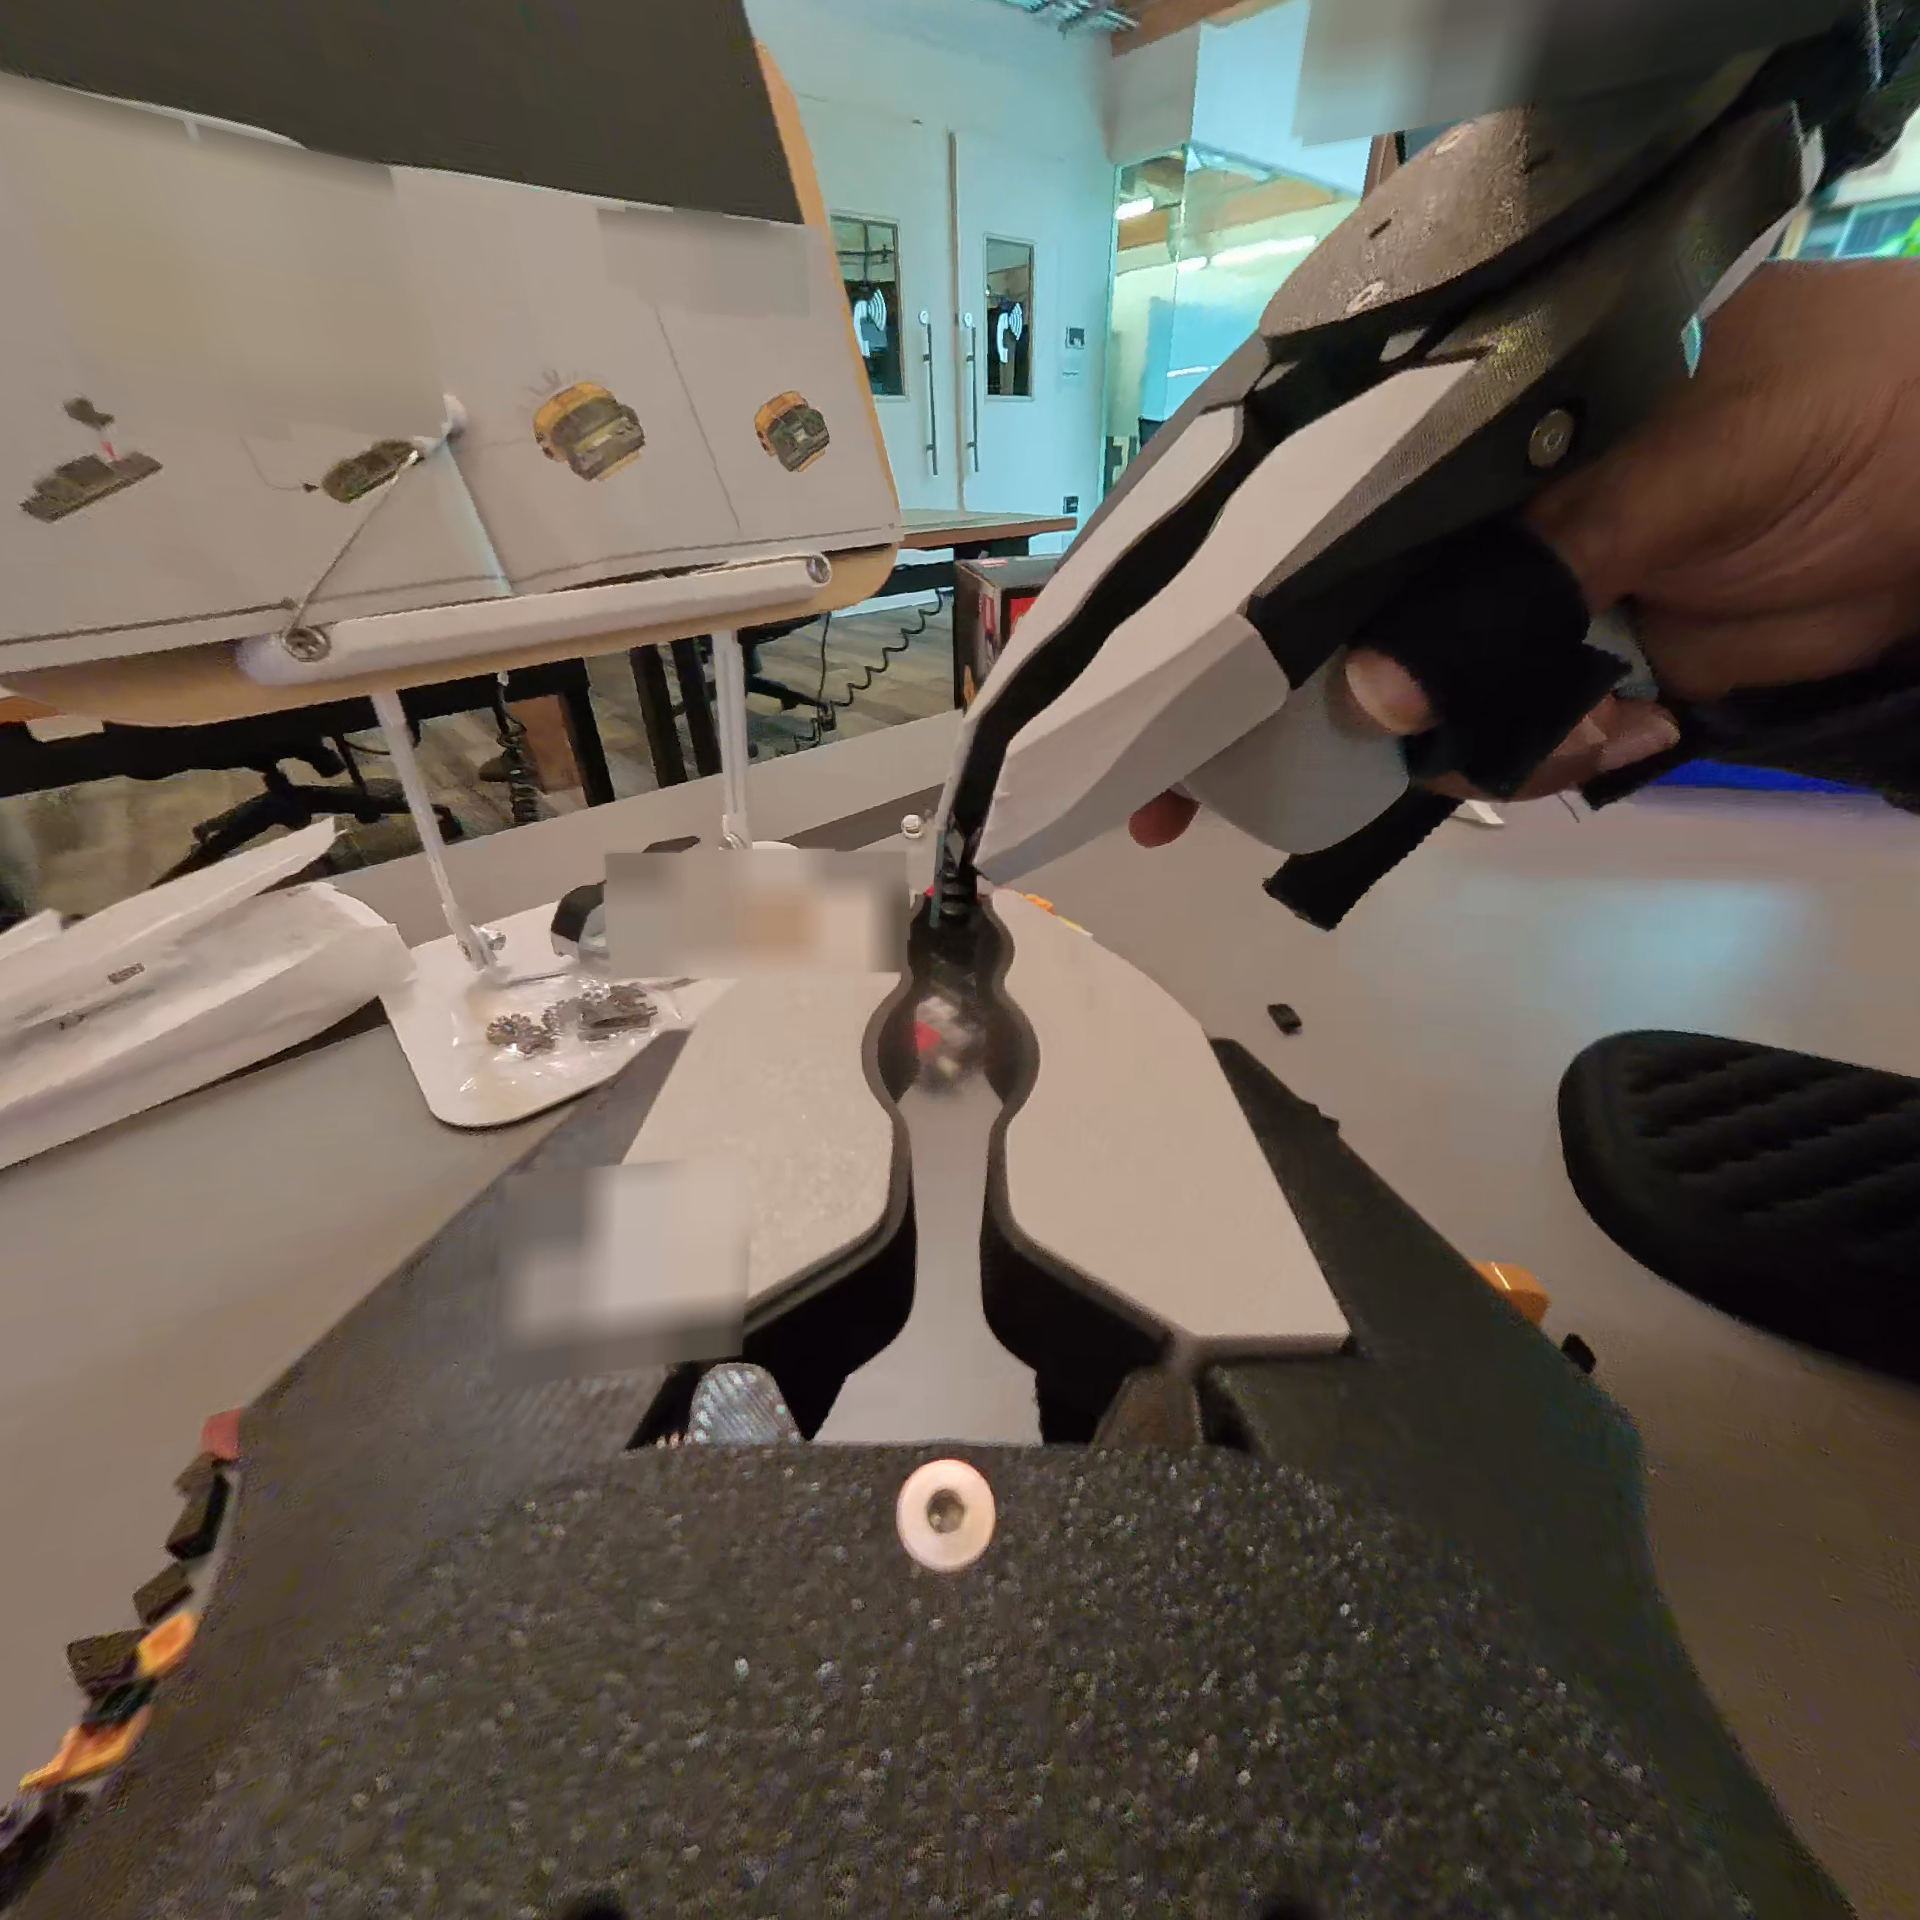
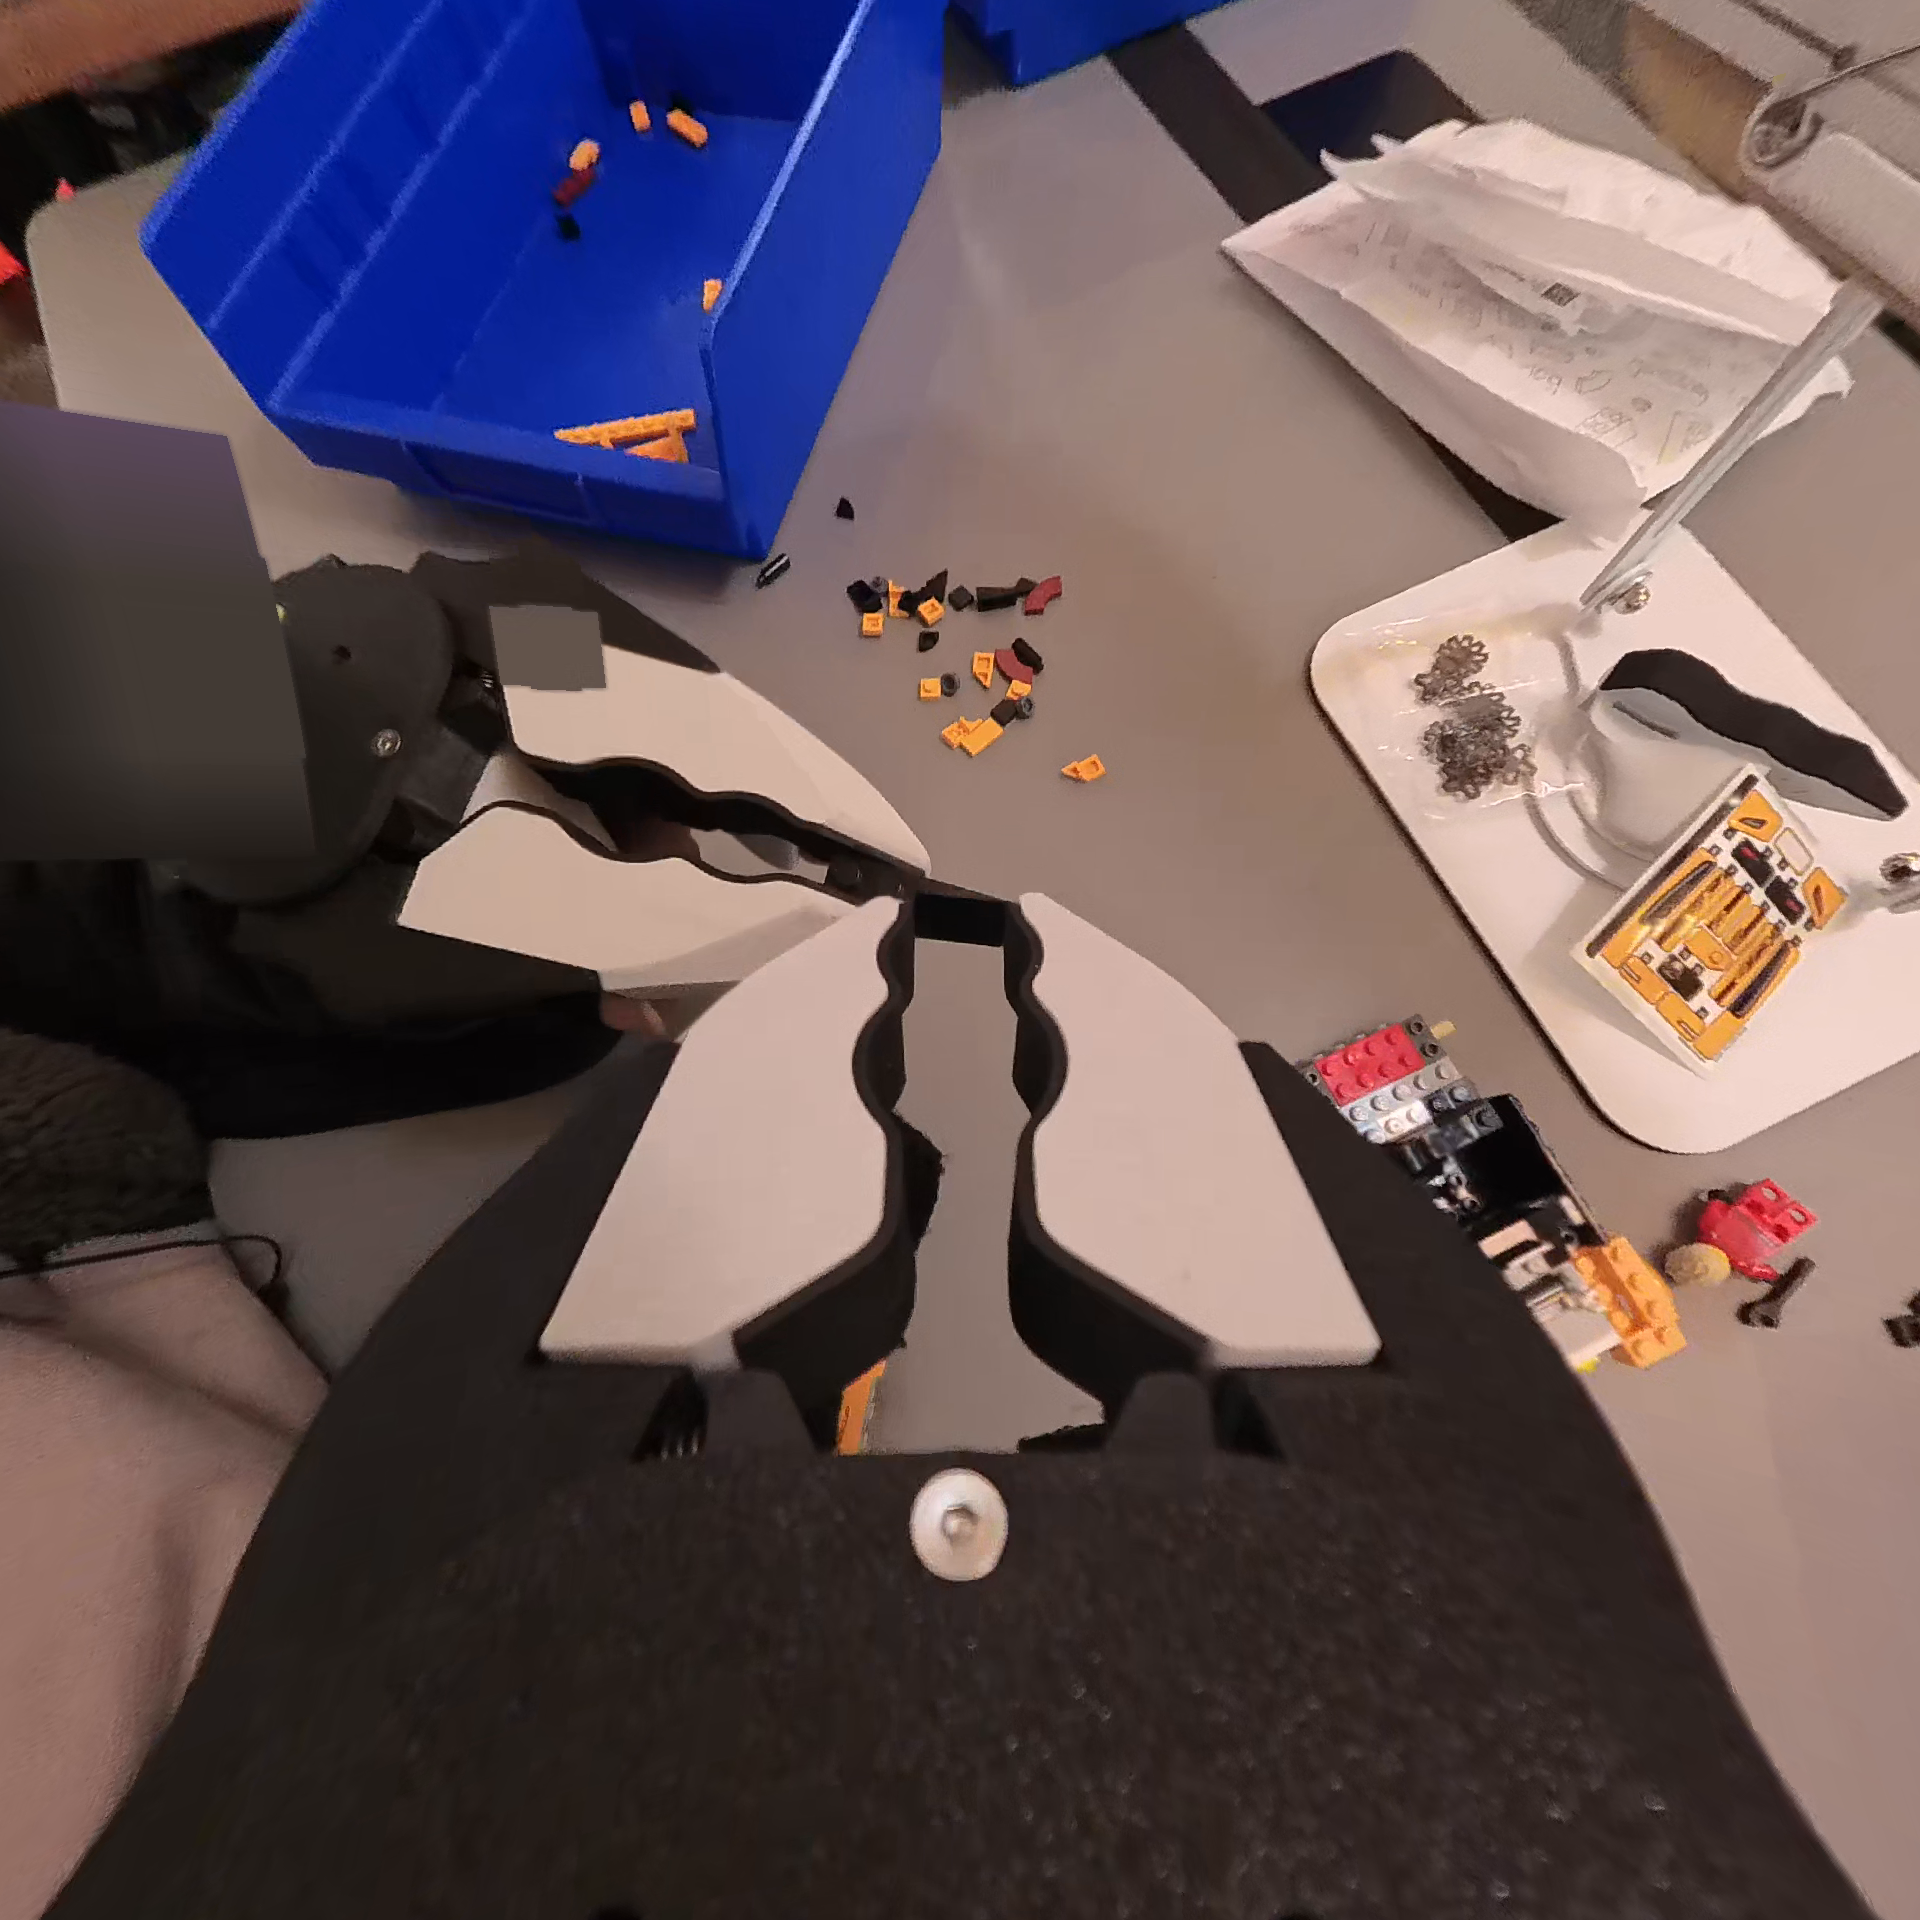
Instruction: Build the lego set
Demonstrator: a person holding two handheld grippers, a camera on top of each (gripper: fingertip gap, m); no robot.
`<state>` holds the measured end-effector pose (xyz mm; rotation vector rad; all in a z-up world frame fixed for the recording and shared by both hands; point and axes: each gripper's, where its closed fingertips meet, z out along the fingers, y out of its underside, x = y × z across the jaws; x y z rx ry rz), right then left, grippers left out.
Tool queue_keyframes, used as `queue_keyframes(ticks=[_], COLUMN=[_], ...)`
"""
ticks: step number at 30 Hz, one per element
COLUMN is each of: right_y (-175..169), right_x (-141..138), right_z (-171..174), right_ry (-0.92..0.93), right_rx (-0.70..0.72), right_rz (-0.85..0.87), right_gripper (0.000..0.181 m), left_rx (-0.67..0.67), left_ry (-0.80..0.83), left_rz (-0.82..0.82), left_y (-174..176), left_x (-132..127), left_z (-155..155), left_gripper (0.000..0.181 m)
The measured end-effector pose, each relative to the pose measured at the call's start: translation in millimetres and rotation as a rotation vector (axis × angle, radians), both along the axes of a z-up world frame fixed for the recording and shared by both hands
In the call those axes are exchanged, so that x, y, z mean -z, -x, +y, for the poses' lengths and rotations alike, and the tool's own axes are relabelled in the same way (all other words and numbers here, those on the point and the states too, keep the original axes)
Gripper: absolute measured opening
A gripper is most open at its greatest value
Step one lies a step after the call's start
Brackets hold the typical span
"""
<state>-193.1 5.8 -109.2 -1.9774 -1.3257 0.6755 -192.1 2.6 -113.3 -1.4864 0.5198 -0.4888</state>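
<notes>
**Operator:** State of the right gripper [image 2: 958,906]?

**Inspector:** Its jaws are clamped on a small black LEGO piece [image 2: 958,925], which spans the gap between the two tips above the grey worktop [image 2: 1143,416].

**Operator:** And the left gripper [image 1: 951,914]?

**Inspector:** Its jaws are drawn together at the tips. In the right wrist view the tips meet the same black piece from the left. Whether they actually grip it cannot be told.

**Operator:** Where is the build?

**Inspector:** The partly built model [image 2: 1455,1153], black with red, grey and orange bricks, lies on the worktop just right of the right gripper, partly hidden by its finger. Red minifigure parts [image 2: 1756,1226] lie near it, farther right.

**Operator:** Parts supply?

**Inspector:** A scatter of small orange, black and dark red pieces [image 2: 966,665] lies beyond the jaws. A blue bin [image 2: 499,343] behind it holds a few more orange pieces.

**Operator:** Reference material?

**Inspector:** An instruction booklet [image 1: 416,416] sits open on a white stand. A yellow sticker sheet [image 2: 1704,935] rests on the stand's base plate [image 2: 1382,623]. A white paper bag [image 2: 1538,281] lies beyond the base.
</notes>
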Motion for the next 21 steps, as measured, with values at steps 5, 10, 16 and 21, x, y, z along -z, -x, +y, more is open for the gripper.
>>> queue_keyframes(ticks=[5, 10, 16, 21], right_y=[8, 16, 23, 27], right_x=[-6, -11, -14, -17], right_z=[5, 8, 9, 9], right_ry=[0.029, 0.005, -0.008, -0.027], right_rx=[-0.017, -0.01, -0.009, -0.008], right_rz=[-0.054, -0.08, -0.081, -0.084], right_gripper=[0.016, 0.016, 0.016, 0.017], left_rx=[-0.04, -0.094, -0.125, -0.132], left_ry=[-0.021, -0.041, -0.052, -0.049], left_rz=[-0.019, -0.013, -0.018, -0.04], left_y=[4, 12, 19, 23], left_x=[-6, -10, -14, -17], left_z=[4, 8, 9, 10], left_gripper=[0.008, 0.008, 0.008, 0.008])
